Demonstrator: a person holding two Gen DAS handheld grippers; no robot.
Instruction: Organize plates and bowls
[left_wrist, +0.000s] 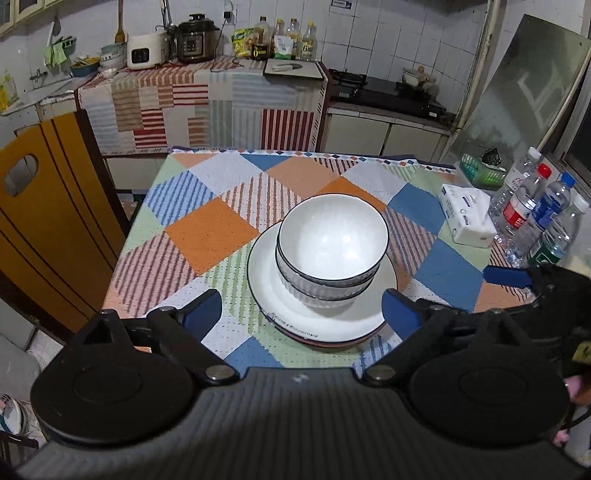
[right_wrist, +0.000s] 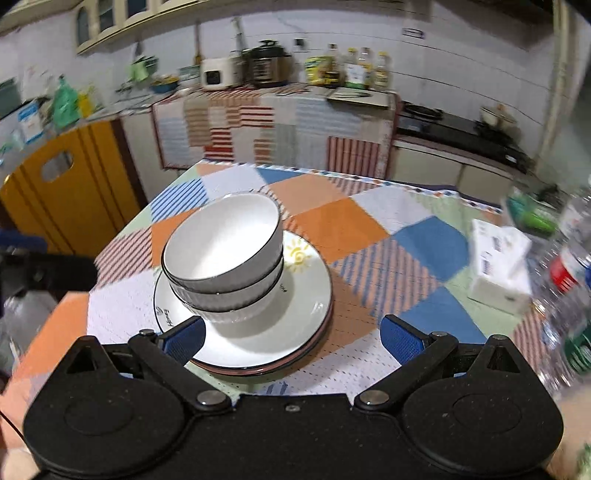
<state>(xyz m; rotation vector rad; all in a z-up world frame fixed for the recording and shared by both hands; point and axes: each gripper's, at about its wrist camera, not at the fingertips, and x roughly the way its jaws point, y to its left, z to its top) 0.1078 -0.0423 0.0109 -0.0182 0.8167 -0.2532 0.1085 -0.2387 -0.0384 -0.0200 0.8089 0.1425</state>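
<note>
White bowls with dark rims (left_wrist: 332, 243) are nested in a stack on a pile of white plates (left_wrist: 291, 317) in the middle of the patchwork tablecloth (left_wrist: 207, 232). The bowl stack (right_wrist: 221, 247) and plates (right_wrist: 310, 295) also show in the right wrist view, which is blurred. My left gripper (left_wrist: 301, 314) is open and empty, its blue fingers astride the near edge of the plates. My right gripper (right_wrist: 291, 338) is open and empty, just short of the plates. Its blue finger (left_wrist: 508, 275) shows at the right in the left wrist view.
A tissue pack (left_wrist: 467, 216) and several plastic bottles (left_wrist: 532, 218) stand at the table's right edge, with a green basket (left_wrist: 480, 171) behind. A yellow chair back (left_wrist: 48, 206) is at the left. A cloth-covered counter (left_wrist: 207, 96) with appliances lies beyond.
</note>
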